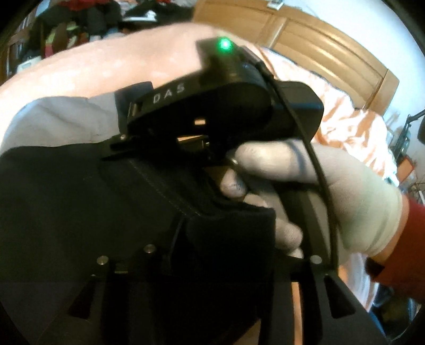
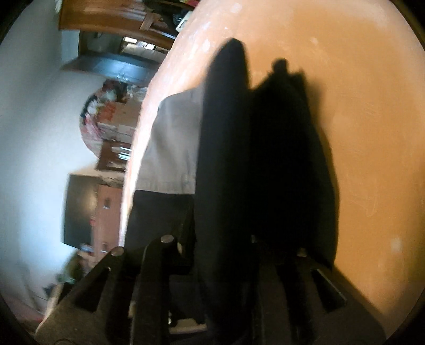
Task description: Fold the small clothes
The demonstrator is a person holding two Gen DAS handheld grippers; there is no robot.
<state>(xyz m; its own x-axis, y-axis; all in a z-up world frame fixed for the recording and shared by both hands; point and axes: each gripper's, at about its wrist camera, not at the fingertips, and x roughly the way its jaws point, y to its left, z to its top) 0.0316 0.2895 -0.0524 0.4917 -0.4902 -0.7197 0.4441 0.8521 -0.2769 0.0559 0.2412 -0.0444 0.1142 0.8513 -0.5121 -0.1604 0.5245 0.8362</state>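
A black garment fills the lower left of the left wrist view, lifted close to the lens. It drapes over my left gripper, which looks shut on it with the fingertips hidden by cloth. My right gripper, a black tool with a green light, pinches the garment's upper edge; a gloved hand holds it. In the right wrist view the black garment rises from my right gripper as a dark fold. A grey garment lies flat on the pink-orange table behind it.
A bed with orange and white bedding and a wooden headboard stand beyond the table. Piled clothes lie at the far left. Past the table's edge are boxes and a dark screen. A red sleeve follows the glove.
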